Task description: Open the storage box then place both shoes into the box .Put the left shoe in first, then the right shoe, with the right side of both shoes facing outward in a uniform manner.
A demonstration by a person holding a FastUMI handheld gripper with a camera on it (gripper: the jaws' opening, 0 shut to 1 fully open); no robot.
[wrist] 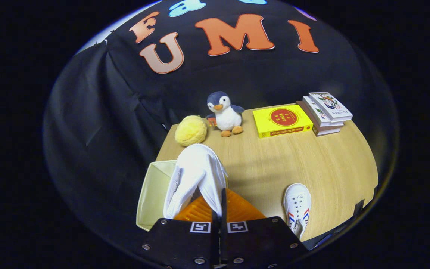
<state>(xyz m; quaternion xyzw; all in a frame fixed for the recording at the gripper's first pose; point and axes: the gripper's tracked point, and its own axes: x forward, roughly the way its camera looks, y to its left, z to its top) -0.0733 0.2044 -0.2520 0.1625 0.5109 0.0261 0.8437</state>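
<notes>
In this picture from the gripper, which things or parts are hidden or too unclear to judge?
- Storage box: the held white shoe covers most of its inside; its contents cannot be told.
- Held shoe: its heel end is behind the fingers, so whether it is the left or right shoe is unclear.
- Second shoe on the table: its rear is cut off by the gripper body.
- Book covers: print too small.

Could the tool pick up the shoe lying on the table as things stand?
Probably not yet. The tool is shut on a white shoe, held over the open storage box. The other shoe lies uncovered on the table beside the fingers, reachable once the first is released.
</notes>
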